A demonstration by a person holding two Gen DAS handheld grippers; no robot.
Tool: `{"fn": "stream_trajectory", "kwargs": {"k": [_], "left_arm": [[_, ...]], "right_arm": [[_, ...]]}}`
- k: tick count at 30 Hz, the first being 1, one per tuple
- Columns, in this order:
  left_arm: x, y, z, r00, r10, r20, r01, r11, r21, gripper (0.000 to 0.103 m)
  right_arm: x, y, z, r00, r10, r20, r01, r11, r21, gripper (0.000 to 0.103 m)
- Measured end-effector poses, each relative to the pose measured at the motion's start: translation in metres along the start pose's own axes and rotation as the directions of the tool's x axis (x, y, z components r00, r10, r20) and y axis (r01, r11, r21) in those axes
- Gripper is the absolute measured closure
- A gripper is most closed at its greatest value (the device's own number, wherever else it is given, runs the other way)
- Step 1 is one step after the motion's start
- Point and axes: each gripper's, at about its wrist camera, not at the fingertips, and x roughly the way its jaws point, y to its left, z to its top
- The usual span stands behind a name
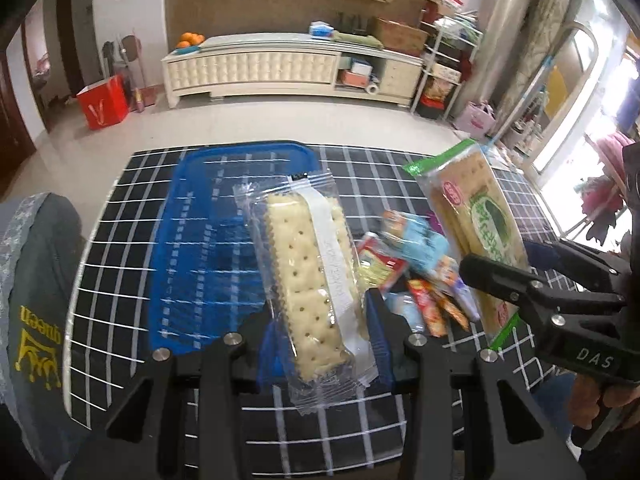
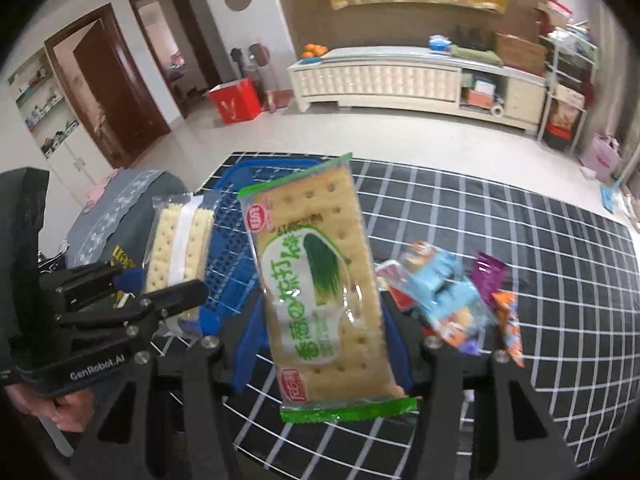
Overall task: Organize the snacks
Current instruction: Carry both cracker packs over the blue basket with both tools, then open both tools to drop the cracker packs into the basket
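My left gripper (image 1: 320,320) is shut on a clear pack of pale crackers with a white strip (image 1: 308,272), held above the checked tablecloth and beside the blue basket (image 1: 200,240). My right gripper (image 2: 324,328) is shut on a green-edged cracker pack (image 2: 320,280), also lifted off the table. Each gripper shows in the other's view: the right gripper (image 1: 516,256) with the green pack (image 1: 472,208) at the right, the left gripper (image 2: 160,284) with the white-strip pack (image 2: 176,248) at the left. The blue basket (image 2: 228,256) lies behind both packs.
A heap of small snack packets (image 1: 416,264) lies on the black-and-white checked tablecloth (image 1: 112,280); the same heap of packets (image 2: 448,300) shows right of the green pack. A grey cushioned seat (image 1: 36,300) stands left of the table. A hand (image 2: 64,408) holds the left gripper's handle.
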Motion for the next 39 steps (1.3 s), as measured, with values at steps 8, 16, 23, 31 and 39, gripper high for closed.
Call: {"fn": "stream_trajectory", "kwargs": {"k": [8,16,23,31,39], "left_arm": [[0.015,0.058,0.025,1.000,0.017,-0.025,-0.017,1.000,-0.016,0.065],[0.046,0.086,0.049,0.998,-0.008,-0.070,0.010,1.000,0.026,0.065],[0.075,0.106,0.059,0.993,-0.017,-0.113,0.019,1.000,0.012,0.064],[0.087,0.109,0.069,0.995,-0.013,-0.100,0.016,1.000,0.026,0.060],[0.087,0.118,0.067,0.996,0.013,-0.083,-0.013,1.000,0.001,0.044]], "right_arm": [[0.043,0.036,0.036,0.998,0.038,-0.042,-0.040,0.998,-0.047,0.043],[0.094,0.048,0.068,0.993,0.042,-0.111,-0.044,0.999,-0.015,0.043],[0.128,0.056,0.084,0.985,0.013,-0.174,-0.018,0.999,-0.029,0.043],[0.140,0.057,0.092,0.983,0.015,-0.185,-0.018,1.000,-0.017,0.043],[0.129,0.058,0.091,0.993,-0.032,-0.113,0.022,0.996,-0.088,0.008]]}}
